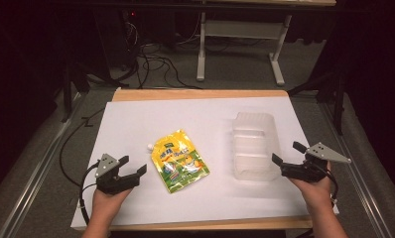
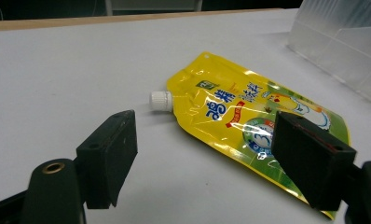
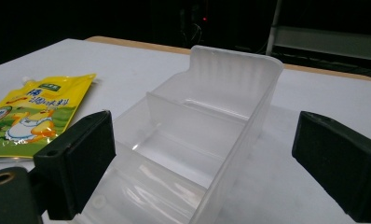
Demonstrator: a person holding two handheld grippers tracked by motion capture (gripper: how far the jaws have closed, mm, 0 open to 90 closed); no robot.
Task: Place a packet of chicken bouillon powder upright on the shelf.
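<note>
While nothing is held yet, here is how things lie:

Pouch: the yellow pouch [image 1: 179, 160] lies flat in the middle of the high view, on the white table [image 1: 136, 124]. Its white cap [image 1: 149, 147] points to the upper left.

Box: the clear box [image 1: 255, 145] sits to the right of the pouch, near it but not touching.

Inside the box: thin walls split it into a few parts. Every part that shows is empty.

Left gripper: the left gripper [image 1: 134, 165] sits at the lower left of the high view, just beside the pouch. Its jaws are wide apart with nothing between them. In the left gripper view the pouch [image 2: 249, 116] lies ahead, and the right-hand jaw covers its lower end.

Right gripper: the right gripper [image 1: 287, 152] is at the lower right, at the near end of the box. Its jaws stand wide and hold nothing. In the right gripper view the box [image 3: 207, 135] sits between and beyond them.

Likely job: put the pouch in the box, I think.

What could go wrong: the pouch is flat and shiny, so the jaws may slide over it and just push it away.

Also: a grab on one thin edge may let the pouch droop and slip out.

Also: the box looks light, so a bump may shove or tip it.

Also: the pouch looks long, so it may catch on an inner wall.
</note>
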